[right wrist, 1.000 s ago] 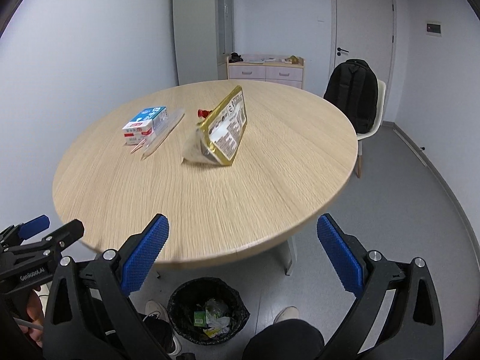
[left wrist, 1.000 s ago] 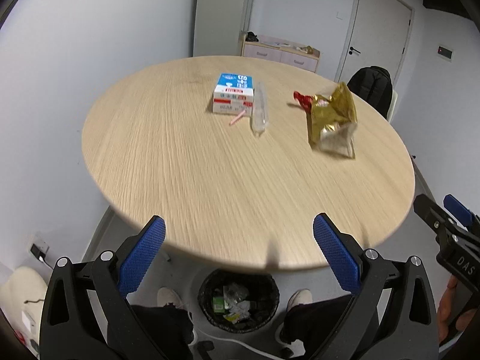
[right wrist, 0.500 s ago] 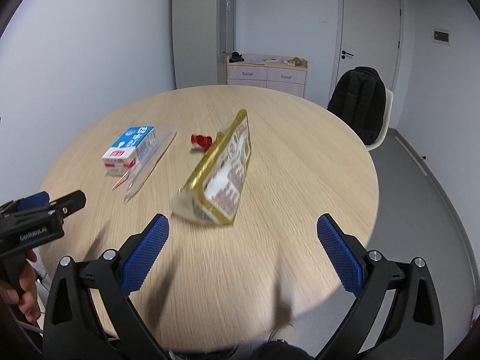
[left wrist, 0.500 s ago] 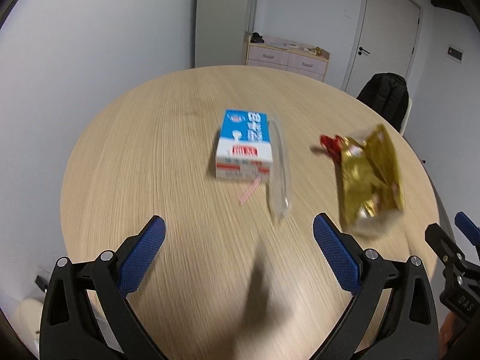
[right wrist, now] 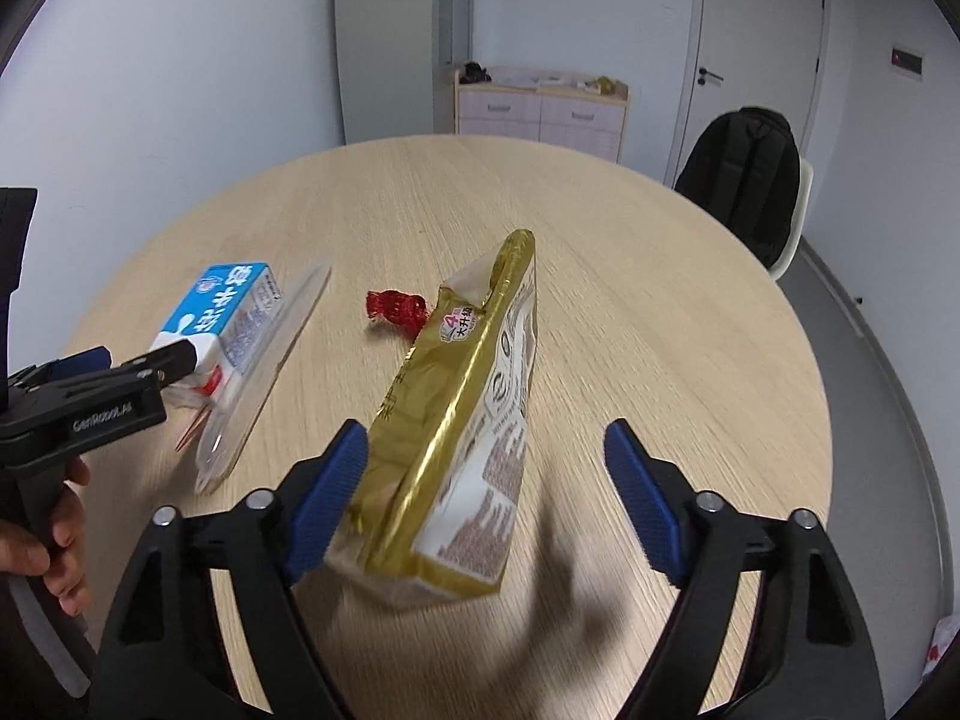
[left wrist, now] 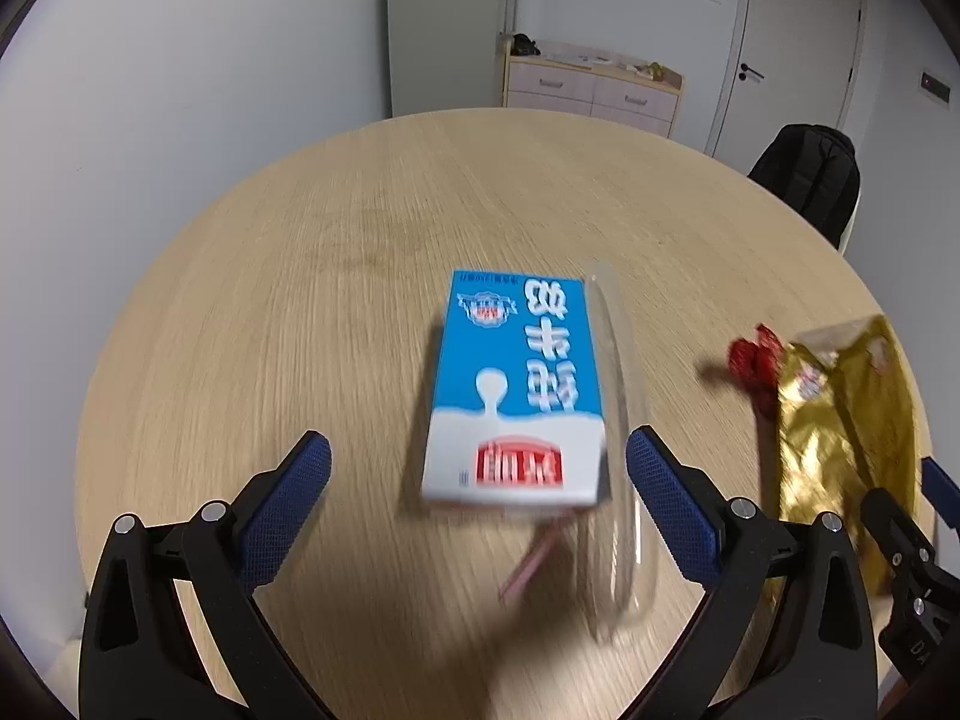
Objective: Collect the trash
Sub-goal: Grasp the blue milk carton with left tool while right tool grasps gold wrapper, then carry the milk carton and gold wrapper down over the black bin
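A blue and white milk carton lies flat on the round wooden table, with a clear plastic sleeve and a pink straw beside it. My left gripper is open, its fingers either side of the carton's near end. A gold snack bag stands on edge; my right gripper is open around its near end. A red wrapper lies behind the bag. The carton and left gripper also show in the right wrist view.
A chair with a black backpack stands at the table's far right. A pink drawer cabinet is against the back wall next to a white door.
Both grippers have moved forward over the table from beyond its edge. The left now straddles the carton and the right straddles the gold bag. The bin under the table has left view.
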Demonstrator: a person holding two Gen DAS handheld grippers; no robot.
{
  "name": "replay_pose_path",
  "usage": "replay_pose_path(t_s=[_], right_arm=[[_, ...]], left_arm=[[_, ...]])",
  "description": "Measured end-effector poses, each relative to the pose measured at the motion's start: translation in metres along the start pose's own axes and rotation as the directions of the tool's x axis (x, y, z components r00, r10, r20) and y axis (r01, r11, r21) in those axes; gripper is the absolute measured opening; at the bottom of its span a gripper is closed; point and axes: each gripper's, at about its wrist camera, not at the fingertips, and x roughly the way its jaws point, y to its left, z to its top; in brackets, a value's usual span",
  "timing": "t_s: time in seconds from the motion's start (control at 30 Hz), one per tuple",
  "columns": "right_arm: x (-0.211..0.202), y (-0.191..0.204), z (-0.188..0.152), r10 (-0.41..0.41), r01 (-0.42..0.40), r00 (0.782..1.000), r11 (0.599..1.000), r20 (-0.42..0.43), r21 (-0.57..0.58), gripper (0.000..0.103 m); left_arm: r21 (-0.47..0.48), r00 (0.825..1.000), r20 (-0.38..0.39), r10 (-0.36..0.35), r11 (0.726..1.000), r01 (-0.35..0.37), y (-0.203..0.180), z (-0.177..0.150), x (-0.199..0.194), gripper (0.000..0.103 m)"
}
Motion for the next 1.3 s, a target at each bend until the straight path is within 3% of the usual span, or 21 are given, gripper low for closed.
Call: replay_pose_path(t_s=[0.07, 0.2, 0.23, 0.27, 0.33, 0.4, 0.57, 1.3], right_arm=[[0.009, 0.001, 0.003, 0.001, -0.001, 1.000, 1.000, -0.016, 0.005, 0.066], [0.021, 0.000, 0.003, 0.006, -0.005, 0.999, 1.000, -0.048, 0.014, 0.046], [0.023, -0.001, 0.002, 0.007, -0.006, 0.998, 1.000, -0.056, 0.018, 0.041], [0.025, -0.002, 0.002, 0.003, -0.002, 0.998, 1.000, -0.062, 0.021, 0.030], [0.026, -0.004, 0.000, 0.004, -0.002, 0.998, 1.000, -0.066, 0.030, 0.021], [0.024, -0.005, -0.002, -0.006, 0.007, 0.998, 1.000, -0.057, 0.029, 0.012], [0.018, -0.006, -0.003, -0.010, 0.012, 0.999, 1.000, -0.046, 0.027, 0.007], [-0.034, 0.000, -0.012, -0.008, 0.008, 1.000, 1.000, 0.026, 0.017, 0.007]], left_arm=[[0.004, 1.000, -0.018, 0.012, 1.000, -0.011, 0.001, 0.005, 0.011, 0.095], [-0.004, 0.999, -0.045, -0.001, 1.000, 0.000, 0.002, 0.008, 0.025, 0.088], [-0.006, 0.999, -0.051, -0.001, 1.000, 0.001, 0.003, 0.008, 0.027, 0.080], [-0.008, 0.998, -0.060, -0.003, 1.000, 0.002, 0.003, 0.008, 0.030, 0.073], [-0.017, 0.998, -0.066, -0.008, 1.000, 0.007, 0.005, 0.007, 0.032, 0.063], [-0.020, 0.998, -0.059, -0.002, 1.000, 0.001, 0.007, 0.004, 0.031, 0.063], [0.002, 0.999, -0.044, 0.004, 1.000, -0.004, 0.001, 0.001, 0.022, 0.062], [0.010, 1.000, -0.010, 0.002, 1.000, -0.001, 0.004, -0.031, -0.031, 0.062]])
